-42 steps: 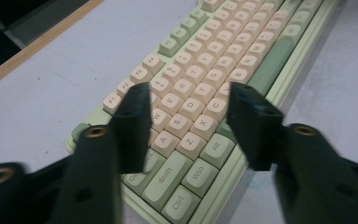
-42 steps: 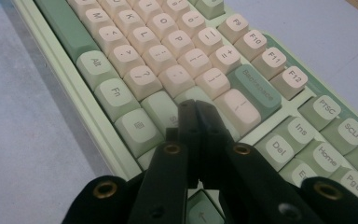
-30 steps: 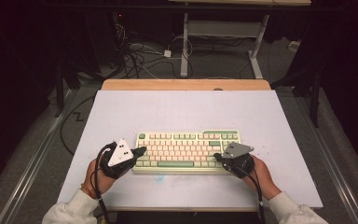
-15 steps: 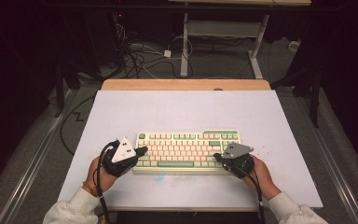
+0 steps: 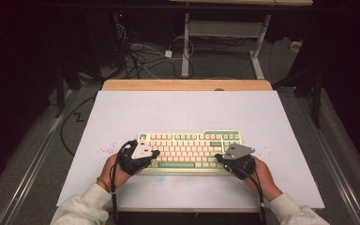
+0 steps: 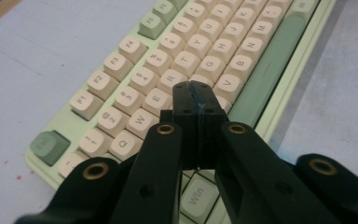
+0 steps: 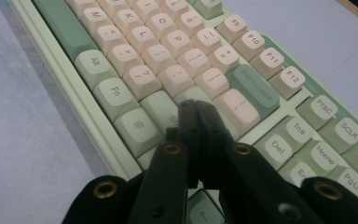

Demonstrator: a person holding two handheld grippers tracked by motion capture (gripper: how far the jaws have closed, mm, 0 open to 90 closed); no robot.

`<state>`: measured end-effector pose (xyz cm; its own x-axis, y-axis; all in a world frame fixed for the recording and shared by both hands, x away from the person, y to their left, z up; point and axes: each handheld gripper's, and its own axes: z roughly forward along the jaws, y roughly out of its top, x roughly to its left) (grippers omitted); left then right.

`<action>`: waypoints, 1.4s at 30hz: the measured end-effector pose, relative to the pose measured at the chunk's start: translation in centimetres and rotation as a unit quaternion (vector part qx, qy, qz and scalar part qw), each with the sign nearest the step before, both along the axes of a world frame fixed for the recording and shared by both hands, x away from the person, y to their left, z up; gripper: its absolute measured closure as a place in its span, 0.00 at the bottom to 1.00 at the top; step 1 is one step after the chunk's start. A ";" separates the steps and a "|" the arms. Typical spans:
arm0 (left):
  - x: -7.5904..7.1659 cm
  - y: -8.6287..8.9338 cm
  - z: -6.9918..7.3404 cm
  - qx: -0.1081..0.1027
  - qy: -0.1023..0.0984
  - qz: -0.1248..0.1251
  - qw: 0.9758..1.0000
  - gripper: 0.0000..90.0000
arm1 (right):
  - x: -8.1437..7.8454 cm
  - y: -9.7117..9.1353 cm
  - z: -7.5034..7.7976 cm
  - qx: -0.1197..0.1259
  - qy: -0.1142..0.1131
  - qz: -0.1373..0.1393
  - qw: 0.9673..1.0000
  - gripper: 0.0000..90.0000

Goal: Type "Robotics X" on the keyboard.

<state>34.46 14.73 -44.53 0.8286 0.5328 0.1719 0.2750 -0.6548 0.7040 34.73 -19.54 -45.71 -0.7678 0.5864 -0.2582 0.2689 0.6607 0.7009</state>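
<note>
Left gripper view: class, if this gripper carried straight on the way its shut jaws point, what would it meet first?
Probably the keyboard. The left gripper, jaws shut, aims down at the letter keys near D and F; exactly which key is hard to judge.

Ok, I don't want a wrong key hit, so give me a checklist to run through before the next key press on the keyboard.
1. Left gripper jaws closed into one tip: ok.
2. Right gripper jaws closed into one tip: ok.
3. Left tip over a single key: cannot tell; it hangs near D and F, hiding what is beneath it.
4. Right tip over a single key: cannot tell; it covers the keys near Shift and Enter.
5. Keyboard lies flat and square on the white table: ok.
6. Cables clear of the keys: ok; in the high view they trail back along the wrists.
</note>
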 end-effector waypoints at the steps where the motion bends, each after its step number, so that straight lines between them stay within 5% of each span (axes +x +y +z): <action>1: 0.1 -0.1 -0.1 0.005 0.000 0.002 1.000 0.97 | 0.0 0.0 0.0 0.000 0.000 -0.001 1.000 1.00; 26: 0.7 -0.9 -1.3 0.026 0.019 -0.004 0.999 0.97 | 0.0 0.0 0.0 -0.001 -0.002 0.000 1.000 1.00; 42: 0.2 -0.7 -0.3 0.015 -0.008 0.000 1.000 0.97 | -0.1 0.1 0.0 -0.005 -0.004 0.000 1.000 1.00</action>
